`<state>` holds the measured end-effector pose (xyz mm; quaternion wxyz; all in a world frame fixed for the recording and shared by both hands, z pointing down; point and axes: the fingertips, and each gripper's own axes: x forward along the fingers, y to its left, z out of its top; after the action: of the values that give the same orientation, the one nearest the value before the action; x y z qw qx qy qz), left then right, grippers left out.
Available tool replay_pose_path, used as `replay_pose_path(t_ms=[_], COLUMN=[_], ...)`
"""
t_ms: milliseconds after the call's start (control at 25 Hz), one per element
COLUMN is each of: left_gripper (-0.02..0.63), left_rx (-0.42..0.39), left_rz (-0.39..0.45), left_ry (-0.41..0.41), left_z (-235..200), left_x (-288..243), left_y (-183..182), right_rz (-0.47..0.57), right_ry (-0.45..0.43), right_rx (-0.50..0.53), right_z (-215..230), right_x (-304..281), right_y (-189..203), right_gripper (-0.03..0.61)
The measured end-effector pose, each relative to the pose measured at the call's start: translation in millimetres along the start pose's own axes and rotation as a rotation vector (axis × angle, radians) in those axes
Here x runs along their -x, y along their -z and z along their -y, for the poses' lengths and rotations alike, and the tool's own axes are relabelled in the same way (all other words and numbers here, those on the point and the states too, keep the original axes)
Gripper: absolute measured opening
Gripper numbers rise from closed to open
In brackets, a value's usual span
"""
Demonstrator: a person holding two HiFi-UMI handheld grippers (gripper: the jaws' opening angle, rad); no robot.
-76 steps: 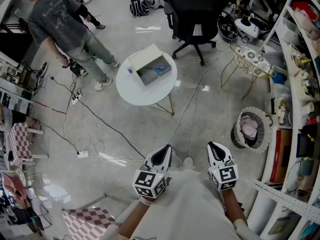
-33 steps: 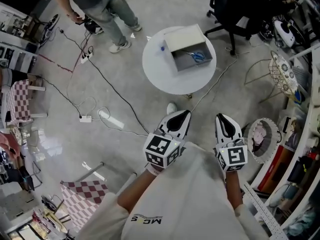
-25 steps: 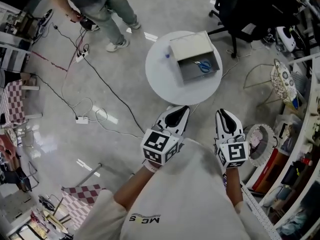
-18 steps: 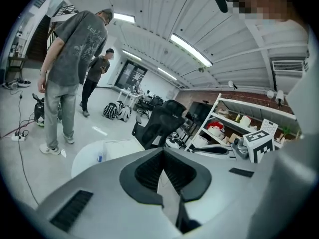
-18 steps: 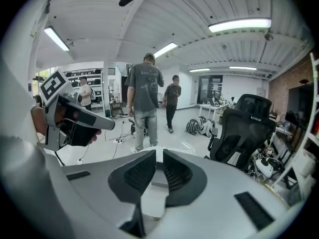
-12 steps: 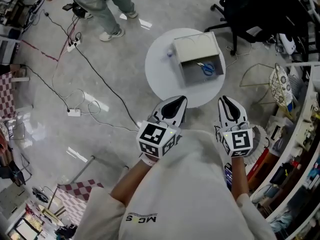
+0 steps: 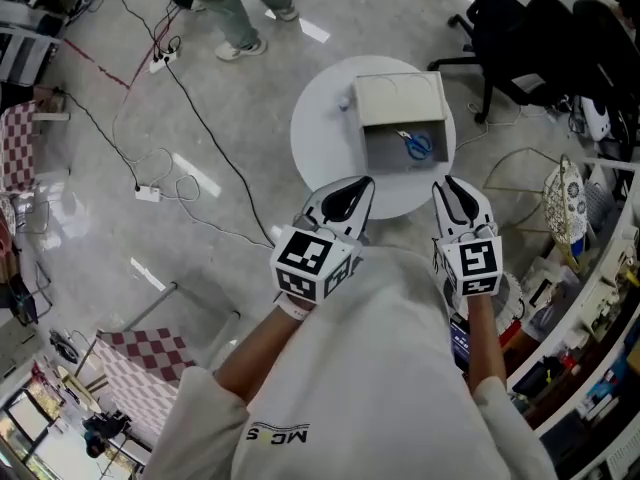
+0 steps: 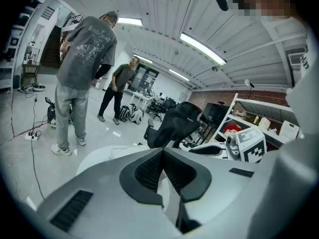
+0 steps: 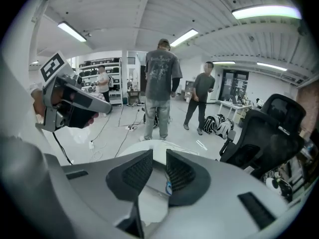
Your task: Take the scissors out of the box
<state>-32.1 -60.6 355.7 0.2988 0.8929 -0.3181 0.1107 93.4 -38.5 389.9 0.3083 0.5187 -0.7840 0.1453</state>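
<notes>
near the body, the white left gripper is pinched closed on nothing and the white right gripper is a slit apart, empty, both poised short of the round white table, likely for reaching; farther, the blue-handled scissors lie inside the open grey box

Two grippers counted: left gripper, right gripper. One round table seen. One box, one pair of scissors inside. One black office chair noted. Three standing people counted, right gripper view.
</notes>
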Motion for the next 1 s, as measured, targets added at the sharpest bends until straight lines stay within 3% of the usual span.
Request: replay_pose_path(t_ms=[440,1000], left_gripper=[0.011,0.011], left_rx=[0.038,0.109], left_rz=[-0.049,-0.076], left_ry=[-0.124,-0.243], left_z=[-1.8,-25.8], left_x=[-31.4,-62.9], left_y=[24.1,60.8], right_rz=[-0.086,-0.323], right_ry=[-0.139,-0.241], right_rx=[0.099,0.25], right_z=[25.8,40.7], right_x=[-49.9,-134.8], right_y=[31.5,103.0], right_gripper=[0.129,0.156])
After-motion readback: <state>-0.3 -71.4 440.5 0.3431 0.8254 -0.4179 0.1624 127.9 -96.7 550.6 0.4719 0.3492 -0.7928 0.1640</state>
